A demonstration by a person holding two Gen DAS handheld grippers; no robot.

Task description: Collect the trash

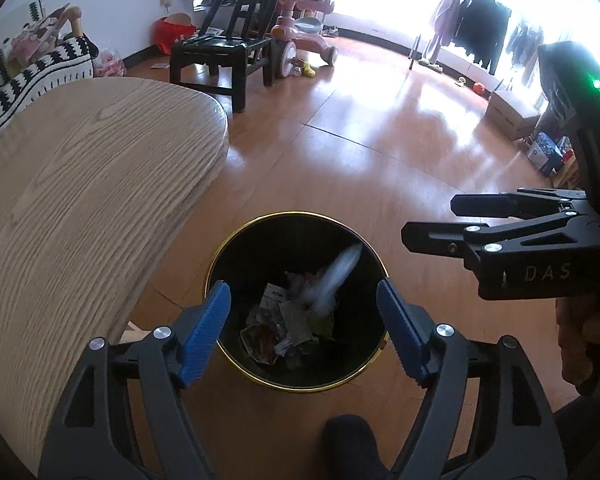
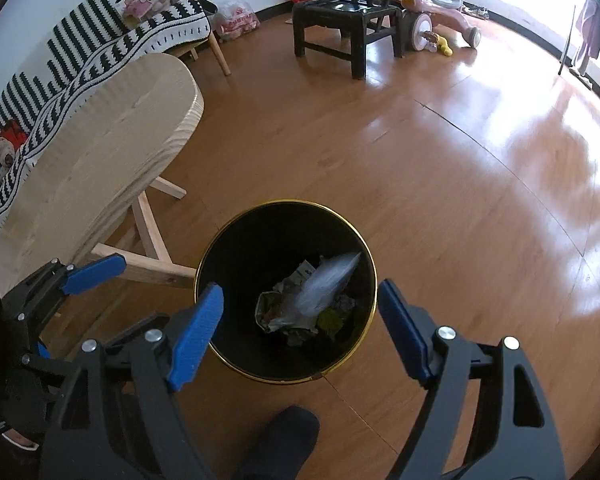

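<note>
A black trash bin with a gold rim (image 1: 220, 256) (image 2: 370, 268) stands on the wood floor. Crumpled wrappers and paper (image 1: 284, 328) (image 2: 296, 320) lie in its bottom. A blurred whitish piece of plastic (image 1: 332, 276) (image 2: 324, 284) is inside the bin, above the other trash. My left gripper (image 1: 304, 332) is open and empty right above the bin. My right gripper (image 2: 300, 332) is open and empty above the bin too; it also shows in the left wrist view (image 1: 432, 220).
A light wood table (image 1: 80, 184) (image 2: 100, 140) stands left of the bin. A black chair (image 1: 224, 52) (image 2: 344, 20), a pink kids' scooter (image 1: 304, 28) (image 2: 440, 12) and a striped sofa (image 2: 92, 52) are farther off. A dark-socked foot (image 1: 352, 440) (image 2: 284, 440) is near the bin.
</note>
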